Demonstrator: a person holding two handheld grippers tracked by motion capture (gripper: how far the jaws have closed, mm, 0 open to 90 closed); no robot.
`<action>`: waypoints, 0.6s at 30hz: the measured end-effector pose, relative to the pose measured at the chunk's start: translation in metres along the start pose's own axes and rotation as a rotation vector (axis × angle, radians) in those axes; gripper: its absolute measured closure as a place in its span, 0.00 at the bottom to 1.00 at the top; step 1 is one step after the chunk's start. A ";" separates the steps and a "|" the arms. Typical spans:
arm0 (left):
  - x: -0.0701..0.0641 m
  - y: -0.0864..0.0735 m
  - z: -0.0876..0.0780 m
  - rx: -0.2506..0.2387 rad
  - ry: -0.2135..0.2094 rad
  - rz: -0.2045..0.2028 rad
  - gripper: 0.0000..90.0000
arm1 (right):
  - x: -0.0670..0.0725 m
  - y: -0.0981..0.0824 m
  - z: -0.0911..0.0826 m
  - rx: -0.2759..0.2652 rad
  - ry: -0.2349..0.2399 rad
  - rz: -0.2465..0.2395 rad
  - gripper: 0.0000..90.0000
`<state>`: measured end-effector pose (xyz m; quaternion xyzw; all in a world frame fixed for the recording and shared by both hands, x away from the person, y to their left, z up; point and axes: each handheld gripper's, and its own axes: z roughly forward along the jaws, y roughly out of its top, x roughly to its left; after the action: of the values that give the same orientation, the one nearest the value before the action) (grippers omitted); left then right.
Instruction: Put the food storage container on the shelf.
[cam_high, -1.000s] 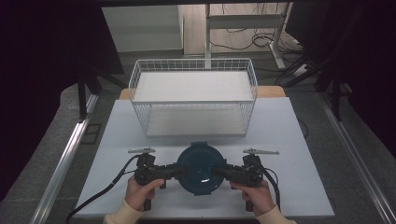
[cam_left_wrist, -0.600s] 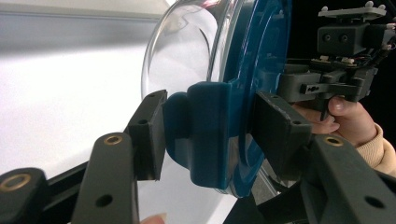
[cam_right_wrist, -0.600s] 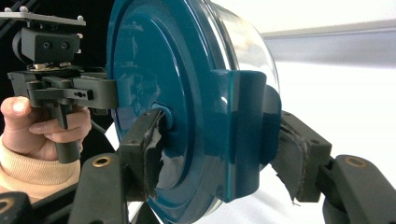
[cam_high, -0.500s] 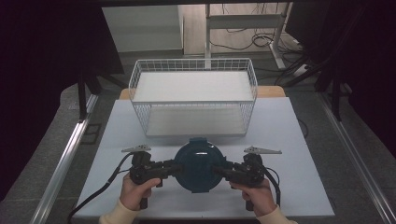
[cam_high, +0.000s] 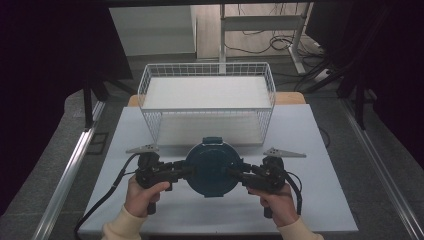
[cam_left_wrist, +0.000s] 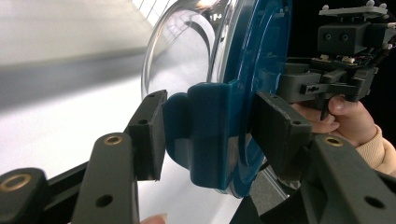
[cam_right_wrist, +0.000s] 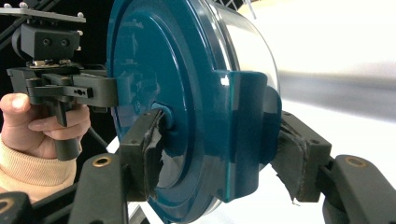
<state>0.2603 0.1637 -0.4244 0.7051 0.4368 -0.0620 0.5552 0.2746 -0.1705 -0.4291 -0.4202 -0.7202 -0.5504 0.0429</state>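
You hold the round container (cam_high: 212, 168), a clear bowl under a dark teal lid, between both grippers, just in front of the white wire basket (cam_high: 207, 102) on the table (cam_high: 320, 195). Your left gripper (cam_high: 186, 170) grasps the left clip tab of the lid: in the left gripper view (cam_left_wrist: 205, 133) its pads press on either side of the teal tab (cam_left_wrist: 205, 130), with the clear bowl wall (cam_left_wrist: 187, 51) on one side and the lid face on the other. Your right gripper (cam_high: 239, 172) is clenched on the opposite tab; the right gripper view (cam_right_wrist: 219, 140) shows one worn pad (cam_right_wrist: 152, 140) against the lid top and the other against the underside of the tab. The container sits centred before the basket's near wall, lid up. Your hands (cam_high: 145, 192) grip the handles on the side of the container away from the basket, cables trailing off the left one.
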 end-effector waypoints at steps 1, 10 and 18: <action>0.000 0.005 0.000 -0.002 -0.003 0.004 0.52 | 0.001 0.003 -0.001 -0.002 -0.002 -0.003 0.43; -0.006 0.044 -0.011 -0.023 -0.007 0.050 0.53 | 0.010 0.041 -0.004 -0.044 -0.003 -0.047 0.43; -0.009 0.081 -0.014 -0.033 -0.006 0.078 0.53 | 0.013 0.076 -0.005 -0.070 -0.002 -0.053 0.43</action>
<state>0.3051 0.1704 -0.3551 0.7121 0.4082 -0.0352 0.5701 0.3139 -0.1644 -0.3633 -0.4030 -0.7115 -0.5755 0.0129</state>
